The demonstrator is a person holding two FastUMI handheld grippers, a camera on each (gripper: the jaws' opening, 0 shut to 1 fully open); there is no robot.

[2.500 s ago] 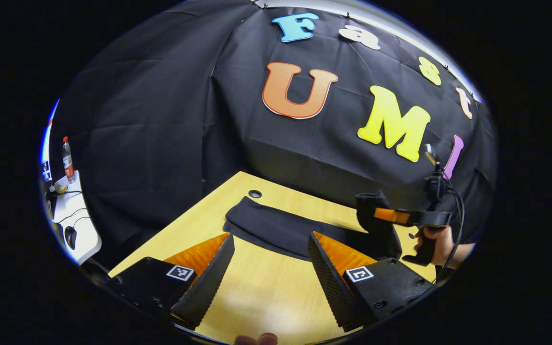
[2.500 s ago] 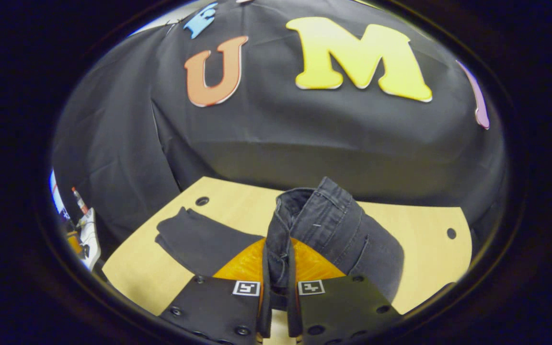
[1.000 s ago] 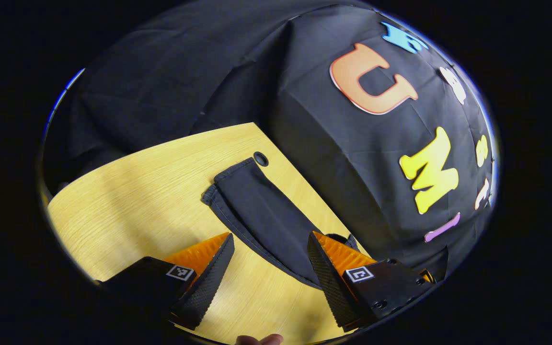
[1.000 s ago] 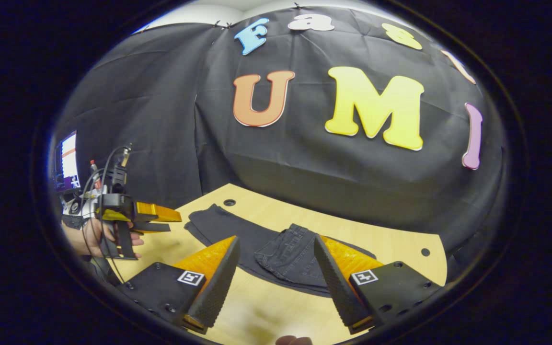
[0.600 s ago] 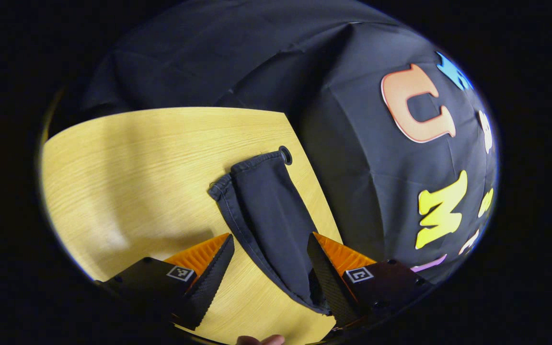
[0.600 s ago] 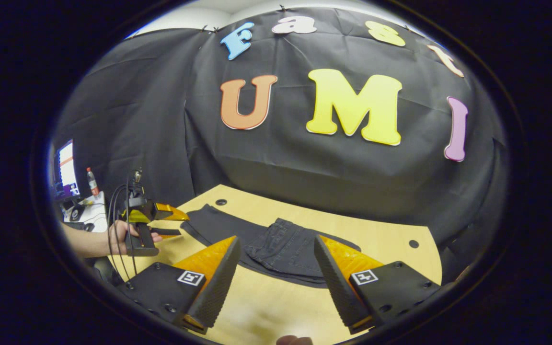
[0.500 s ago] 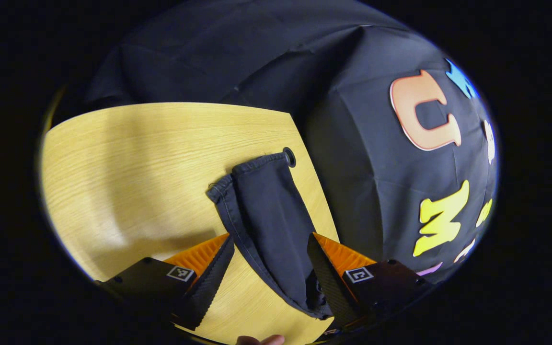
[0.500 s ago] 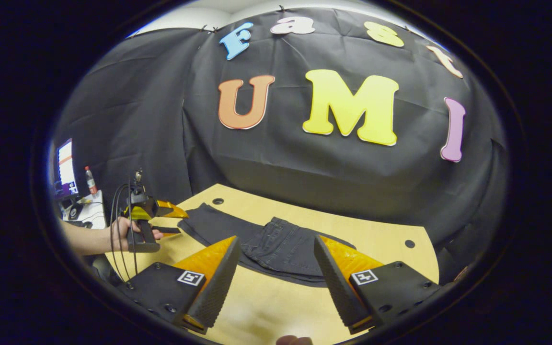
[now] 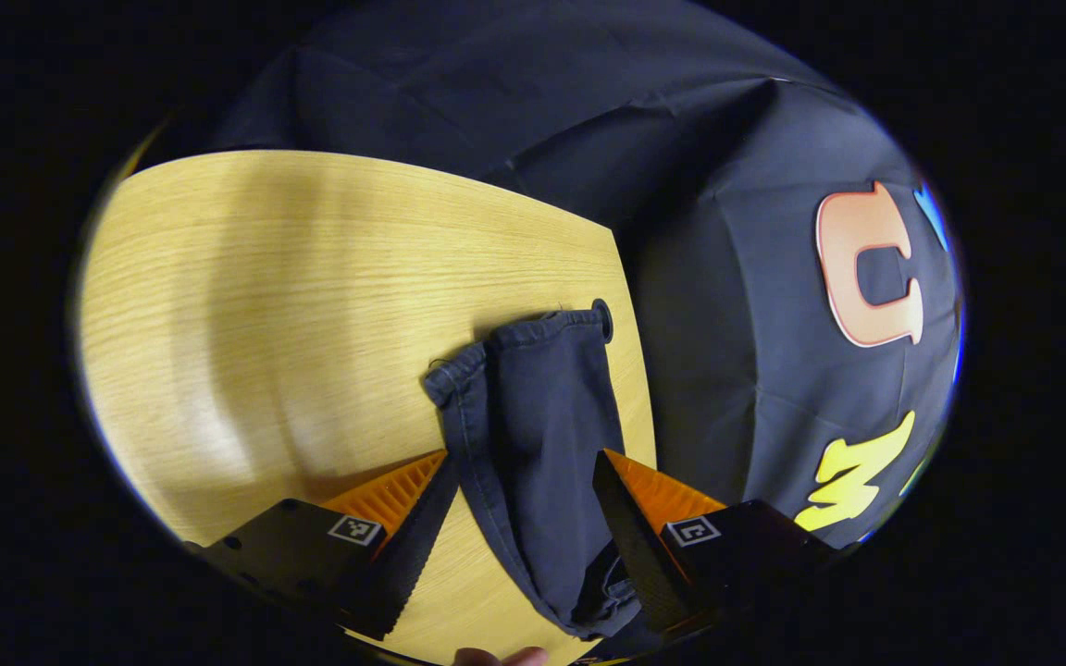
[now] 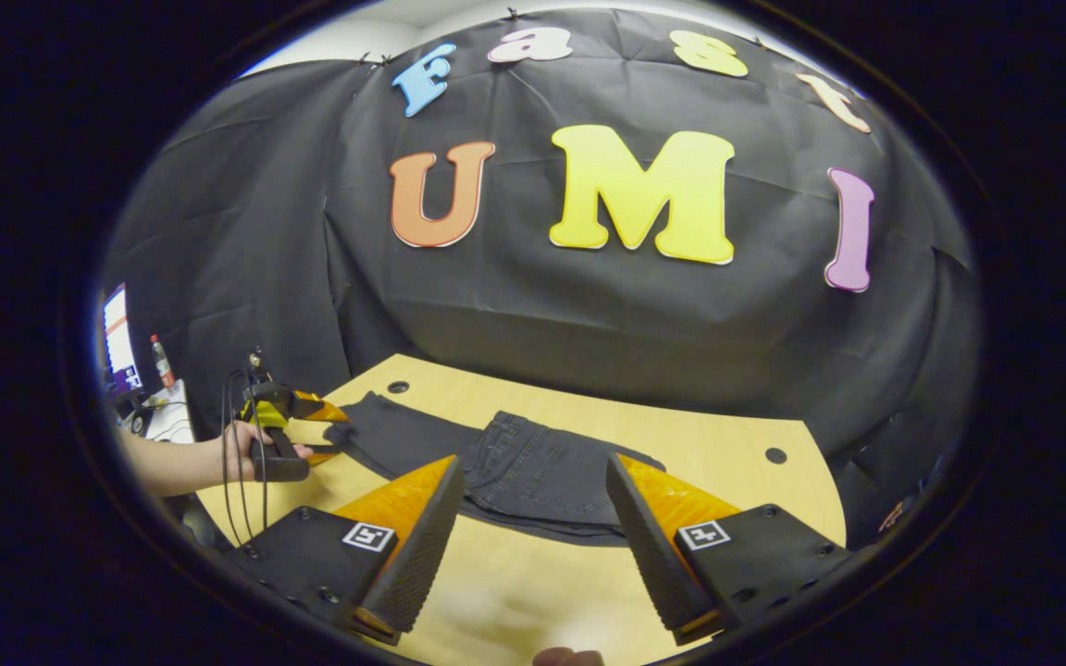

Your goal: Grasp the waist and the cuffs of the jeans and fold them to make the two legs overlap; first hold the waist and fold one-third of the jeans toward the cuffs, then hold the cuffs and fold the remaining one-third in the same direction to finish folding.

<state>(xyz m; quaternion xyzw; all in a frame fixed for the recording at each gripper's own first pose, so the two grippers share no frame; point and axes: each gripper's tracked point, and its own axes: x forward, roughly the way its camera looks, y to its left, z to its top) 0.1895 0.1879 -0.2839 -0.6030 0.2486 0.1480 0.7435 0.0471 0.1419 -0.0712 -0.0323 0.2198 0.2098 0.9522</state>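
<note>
Dark jeans (image 10: 533, 476) lie on the wooden table (image 10: 727, 444), the waist third folded over the legs and a back pocket facing up. The cuffs (image 10: 371, 425) point left. My right gripper (image 10: 538, 555) hovers open over the table's near side, short of the folded waist, with nothing between its fingers. In the left gripper view the two stacked legs (image 9: 533, 435) run between the open fingers of my left gripper (image 9: 519, 536), and the cuffs (image 9: 519, 338) end ahead of it by a table hole (image 9: 601, 317). From the right gripper view, the left gripper (image 10: 325, 430) sits at the cuff end, held by a hand (image 10: 241, 453).
A side desk with a bottle (image 10: 161, 363) and a monitor (image 10: 117, 338) stands beyond the table's left end. The table has cable holes (image 10: 775, 455) near its back corners. The black cloth wall hangs close behind the table.
The right gripper let go of the waist, which now lies folded on the legs, and drew back open. The left gripper swung round and closed in until the legs sit between its fingers.
</note>
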